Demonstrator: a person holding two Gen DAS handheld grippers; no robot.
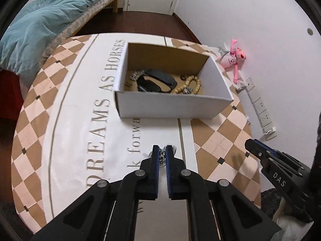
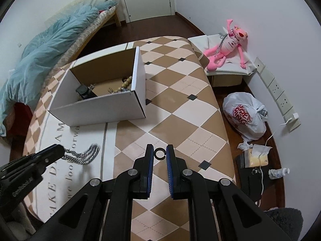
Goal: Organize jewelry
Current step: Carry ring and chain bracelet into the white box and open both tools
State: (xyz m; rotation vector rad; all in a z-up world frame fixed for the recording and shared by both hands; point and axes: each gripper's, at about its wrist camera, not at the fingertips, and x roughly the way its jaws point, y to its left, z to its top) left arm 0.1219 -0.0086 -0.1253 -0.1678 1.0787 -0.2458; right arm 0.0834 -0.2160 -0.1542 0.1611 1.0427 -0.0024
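An open white cardboard box [image 1: 172, 105] stands on the checkered table and holds a black band [image 1: 156, 80], a wooden bead bracelet [image 1: 190, 84] and silver pieces. My left gripper [image 1: 162, 153] is shut on a silver chain [image 1: 162, 157], lifted above the table; the chain hangs blurred in the right wrist view [image 2: 84, 154]. My right gripper [image 2: 159, 153] is shut on a small dark ring [image 2: 159, 153] held between its pads above the table. The box also shows in the right wrist view [image 2: 100, 112], ahead and to the left.
The round table [image 2: 180, 104] has a checkered cloth with printed words. A pink plush toy [image 2: 226, 46] lies on a low stand by the wall. A white plastic bag [image 2: 244, 118], tissues and a bottle [image 2: 278, 172] sit on the floor at right. A bed [image 1: 40, 26] is behind.
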